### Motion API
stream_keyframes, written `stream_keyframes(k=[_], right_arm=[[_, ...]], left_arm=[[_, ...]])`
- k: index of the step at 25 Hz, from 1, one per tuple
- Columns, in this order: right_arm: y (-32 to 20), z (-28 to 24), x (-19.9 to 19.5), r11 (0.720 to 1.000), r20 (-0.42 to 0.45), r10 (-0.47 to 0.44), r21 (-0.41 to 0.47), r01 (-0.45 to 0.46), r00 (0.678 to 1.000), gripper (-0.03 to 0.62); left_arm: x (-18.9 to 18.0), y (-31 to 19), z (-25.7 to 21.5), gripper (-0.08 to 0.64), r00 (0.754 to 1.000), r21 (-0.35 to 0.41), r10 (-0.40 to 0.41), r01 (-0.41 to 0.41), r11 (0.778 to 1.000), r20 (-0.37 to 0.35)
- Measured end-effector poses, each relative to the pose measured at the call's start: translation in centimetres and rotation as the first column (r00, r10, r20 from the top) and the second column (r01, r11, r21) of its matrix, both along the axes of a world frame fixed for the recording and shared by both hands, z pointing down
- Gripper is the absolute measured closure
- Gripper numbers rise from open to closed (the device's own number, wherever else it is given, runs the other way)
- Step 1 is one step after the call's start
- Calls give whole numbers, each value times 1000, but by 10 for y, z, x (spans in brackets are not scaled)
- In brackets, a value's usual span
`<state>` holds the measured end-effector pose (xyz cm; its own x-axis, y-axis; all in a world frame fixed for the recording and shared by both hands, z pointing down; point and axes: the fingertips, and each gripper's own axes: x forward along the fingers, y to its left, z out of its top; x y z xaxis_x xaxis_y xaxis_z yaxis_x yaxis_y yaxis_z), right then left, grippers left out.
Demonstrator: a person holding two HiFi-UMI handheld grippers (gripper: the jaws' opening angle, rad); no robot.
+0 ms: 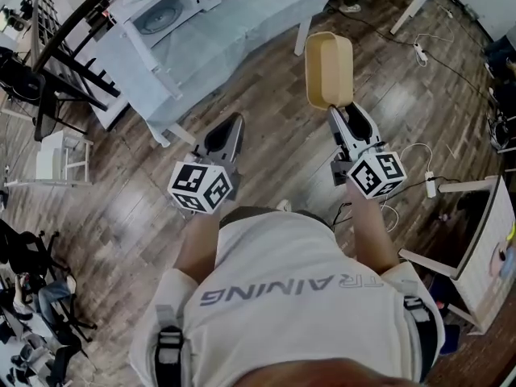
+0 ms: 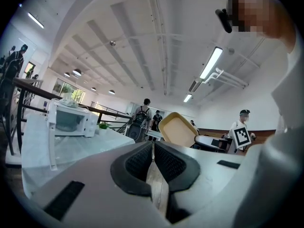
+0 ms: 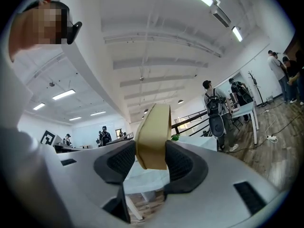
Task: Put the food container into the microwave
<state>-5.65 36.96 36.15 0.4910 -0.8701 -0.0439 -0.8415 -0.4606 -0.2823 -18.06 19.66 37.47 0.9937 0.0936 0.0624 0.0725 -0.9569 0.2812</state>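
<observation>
Head view first: the person stands on the wooden floor [image 1: 121, 216], well short of the cloth-covered white table [image 1: 242, 22]. The right gripper [image 1: 343, 111] has its 2 jaws clamped on 1 edge of the tan, shallow rectangular food container [image 1: 326, 67], which is carried tipped up on its side, open face turned toward the left. Right gripper view confirms it: black pads pressed on both sides of the container's wall. The left gripper [image 1: 226, 131] is empty, its jaws closed together with nothing between them.

The boxy white microwave oven [image 1: 165, 2] sits at the table's far end, and its door looks swung open. So by my read the pickup is done; the approach, levelling and placing inside are all left.
</observation>
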Motion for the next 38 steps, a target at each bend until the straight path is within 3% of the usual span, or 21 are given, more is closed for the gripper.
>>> stream_keyframes(k=[7,17,31,38], right_arm=[[21,12,53,1000,25,-18,5,18,1000,379],[-5,31,109,998,52,-57,-7,57,997,379],[-113,20,206,995,51,-86,-48,89,995,379],[-200,19,245,983,61,-165,-68,169,984,379]], left_arm=[[53,21,5,515,1000,16,-8,8,1000,22],[111,-8,19,515,998,5,-47,47,999,43],[213,-106,10,515,998,-18,-58,59,998,35],[238,-186,7,515,987,-12,-157,158,987,24]])
